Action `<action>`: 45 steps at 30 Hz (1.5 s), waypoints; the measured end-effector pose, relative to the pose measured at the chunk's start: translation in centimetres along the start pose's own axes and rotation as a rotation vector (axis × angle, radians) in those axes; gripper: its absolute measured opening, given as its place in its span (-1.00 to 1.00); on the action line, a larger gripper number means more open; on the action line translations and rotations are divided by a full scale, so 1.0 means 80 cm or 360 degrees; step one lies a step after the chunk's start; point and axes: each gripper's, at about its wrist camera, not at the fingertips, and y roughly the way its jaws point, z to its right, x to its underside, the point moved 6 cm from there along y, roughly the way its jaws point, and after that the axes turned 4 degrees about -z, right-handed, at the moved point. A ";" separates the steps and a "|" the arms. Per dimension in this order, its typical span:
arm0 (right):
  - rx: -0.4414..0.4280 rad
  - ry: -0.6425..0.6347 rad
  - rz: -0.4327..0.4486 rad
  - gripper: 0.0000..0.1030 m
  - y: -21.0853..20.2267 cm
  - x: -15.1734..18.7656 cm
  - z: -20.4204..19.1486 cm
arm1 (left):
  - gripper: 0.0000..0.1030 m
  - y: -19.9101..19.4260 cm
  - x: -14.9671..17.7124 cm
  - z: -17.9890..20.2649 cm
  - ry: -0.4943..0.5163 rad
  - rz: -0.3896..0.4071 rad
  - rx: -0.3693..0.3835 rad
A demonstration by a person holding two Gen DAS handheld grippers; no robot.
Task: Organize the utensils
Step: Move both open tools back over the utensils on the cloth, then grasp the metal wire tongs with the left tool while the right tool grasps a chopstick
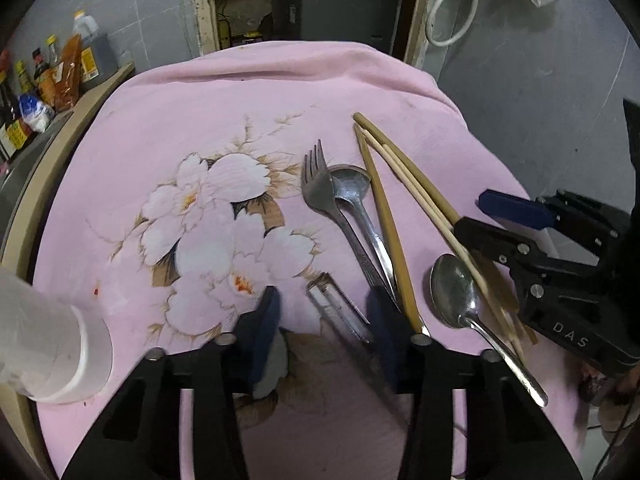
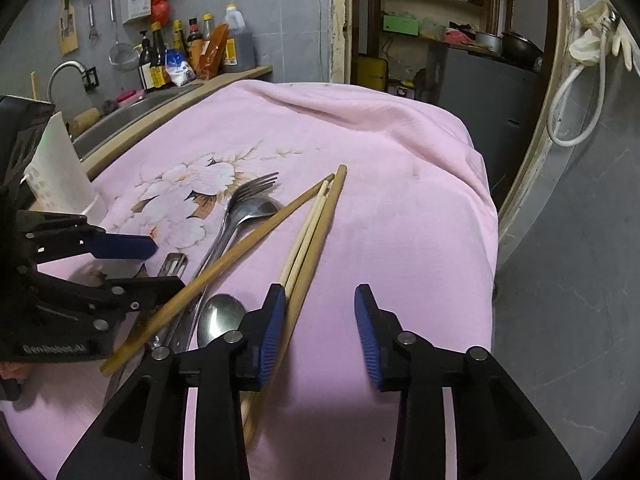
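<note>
Utensils lie on a pink flowered cloth: a fork, a small spoon, a larger spoon, several wooden chopsticks and a metal peeler-like tool. My left gripper is open low over the tool and the fork's handle. My right gripper is open over the cloth, its left finger beside the chopsticks. It also shows in the left wrist view. The left gripper shows in the right wrist view, near the fork and larger spoon.
A white perforated utensil holder stands at the cloth's left, also in the right wrist view. Behind it are a sink with a tap and several sauce bottles. The cloth drops off at the right edge.
</note>
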 end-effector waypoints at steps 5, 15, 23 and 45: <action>0.0005 -0.0002 -0.0022 -0.53 0.009 -0.009 0.002 | -0.48 0.008 -0.002 0.007 0.0041 -0.0040 -0.0018; -0.0034 0.0005 -0.0052 -0.90 0.000 0.003 0.003 | -0.63 0.001 0.007 -0.010 0.0087 -0.0013 0.0090; -0.0104 0.0103 -0.0115 -0.90 -0.056 0.064 0.017 | -0.62 -0.018 0.029 -0.011 0.0138 -0.0034 0.0150; -0.0196 0.0014 -0.0304 -0.50 0.024 -0.016 0.014 | -0.31 -0.020 0.045 0.006 0.0167 -0.0350 0.0031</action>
